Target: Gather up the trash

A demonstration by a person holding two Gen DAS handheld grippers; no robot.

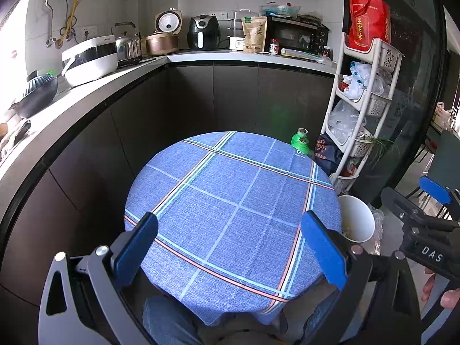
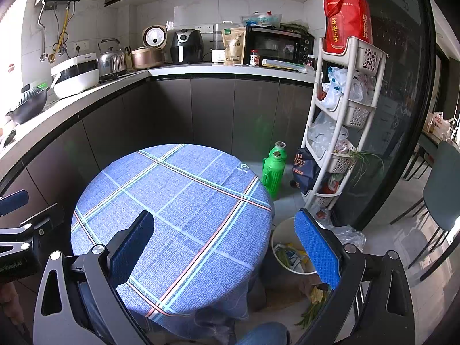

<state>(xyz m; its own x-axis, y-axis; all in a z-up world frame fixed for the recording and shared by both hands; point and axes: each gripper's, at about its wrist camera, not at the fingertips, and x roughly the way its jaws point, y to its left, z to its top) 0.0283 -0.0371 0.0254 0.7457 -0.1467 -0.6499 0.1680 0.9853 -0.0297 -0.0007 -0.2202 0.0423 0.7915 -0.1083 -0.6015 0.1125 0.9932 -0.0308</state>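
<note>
both tongs wide, empty: left gripper (image 1: 230, 247), right gripper (image 2: 227, 250). green-yellow vegetable scraps (image 2: 313, 302) on floor, lower right, beside white round plastic bin (image 2: 280, 230). judgement: lower right gripper, pinch scraps, lift over bin rim.

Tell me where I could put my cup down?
The round table is bare all over, between both open tongs. The counter is packed with cookers and a kettle. The floor by the bin has scraps.

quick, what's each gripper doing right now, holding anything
left gripper: open, holding nothing.
right gripper: open, holding nothing.
</note>
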